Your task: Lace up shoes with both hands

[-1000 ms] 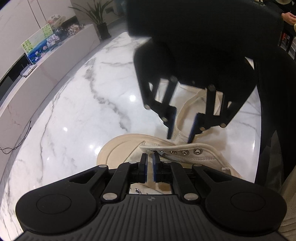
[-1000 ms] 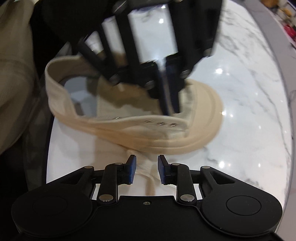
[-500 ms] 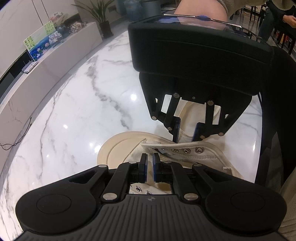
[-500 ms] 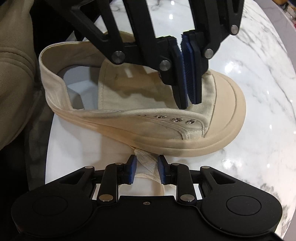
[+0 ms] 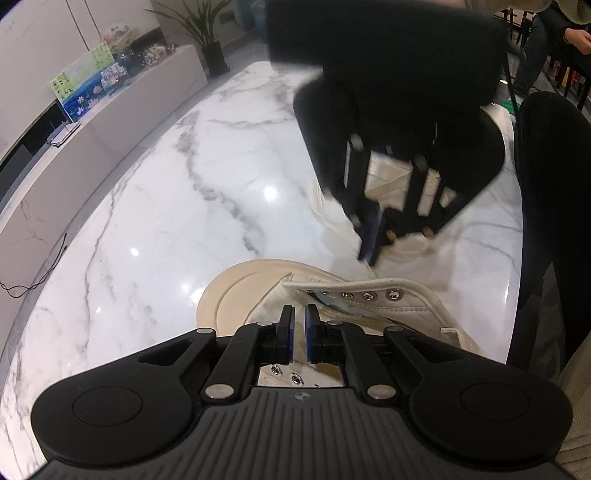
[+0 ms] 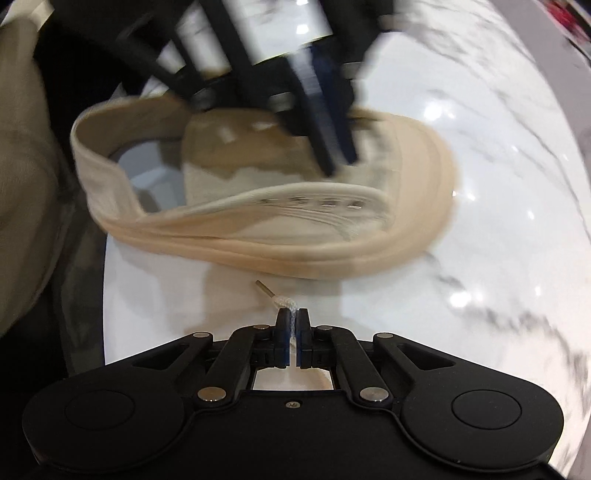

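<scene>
A cream canvas shoe point(image 6: 258, 229) lies on its side on the white marble table point(image 6: 498, 221), toe to the right, its eyelets empty. My left gripper point(image 5: 299, 325) is shut on the shoe's point(image 5: 369, 306) eyelet flap near the toe; in the right wrist view it point(image 6: 338, 162) comes down blurred from above. My right gripper point(image 6: 293, 321) sits just in front of the sole, its jaws closing tight on a white shoelace point(image 6: 284, 304) whose aglet sticks out to the left. In the left wrist view it point(image 5: 373, 240) is blurred, beyond the shoe.
A second cream shoe point(image 5: 391, 177), laced, stands behind the right gripper. A person's dark trouser leg point(image 5: 554, 184) is at the table's right edge. A white sideboard point(image 5: 110, 122) with boxes and a potted plant point(image 5: 207, 33) lie beyond the table's left edge.
The right gripper's jaws closed on the lace end and lifted it slightly, rolling as it went. In the left wrist view it drew away from the shoe's opening. The left gripper held still.
</scene>
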The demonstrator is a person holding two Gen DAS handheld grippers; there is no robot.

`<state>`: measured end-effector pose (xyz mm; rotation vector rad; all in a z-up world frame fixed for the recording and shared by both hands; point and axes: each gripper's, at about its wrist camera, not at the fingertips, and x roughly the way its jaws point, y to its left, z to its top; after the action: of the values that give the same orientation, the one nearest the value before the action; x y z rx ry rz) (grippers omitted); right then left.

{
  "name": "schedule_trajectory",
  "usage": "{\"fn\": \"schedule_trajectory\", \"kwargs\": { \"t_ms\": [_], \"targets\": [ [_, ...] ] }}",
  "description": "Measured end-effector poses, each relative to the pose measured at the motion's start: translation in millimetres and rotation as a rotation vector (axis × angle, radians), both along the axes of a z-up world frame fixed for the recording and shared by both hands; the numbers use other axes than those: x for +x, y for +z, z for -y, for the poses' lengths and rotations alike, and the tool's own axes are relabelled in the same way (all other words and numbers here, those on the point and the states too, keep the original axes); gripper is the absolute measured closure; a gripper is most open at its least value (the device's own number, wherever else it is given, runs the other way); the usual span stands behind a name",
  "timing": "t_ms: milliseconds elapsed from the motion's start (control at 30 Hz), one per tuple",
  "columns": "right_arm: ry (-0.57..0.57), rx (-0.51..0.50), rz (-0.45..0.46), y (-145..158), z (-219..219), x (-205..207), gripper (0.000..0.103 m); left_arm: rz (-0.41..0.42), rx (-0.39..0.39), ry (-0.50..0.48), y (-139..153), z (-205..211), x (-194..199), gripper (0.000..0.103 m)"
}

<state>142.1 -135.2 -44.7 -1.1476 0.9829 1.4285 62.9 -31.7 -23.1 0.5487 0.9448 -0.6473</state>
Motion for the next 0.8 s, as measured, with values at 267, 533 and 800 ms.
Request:
{"fn": "schedule_trajectory", "kwargs": {
  "t_ms": [267,533,800],
  "targets": [
    [-0.355,0.102,0.015,30.3,11.1,8.2,0.102,0.009,0.021,0.007,0.8,4.8,1.2,0.098],
    [-0.465,0.151,0.030,51.0,13.5,-2.2,0.102,0.017,0.027,-0.005,2.0,8.2,0.9,0.098],
    [-0.469,0.147,0.042,45.6,11.2,6.0,0.102,0.019,0.027,-0.021,2.7,9.7,-0.3,0.098]
  ]
}}
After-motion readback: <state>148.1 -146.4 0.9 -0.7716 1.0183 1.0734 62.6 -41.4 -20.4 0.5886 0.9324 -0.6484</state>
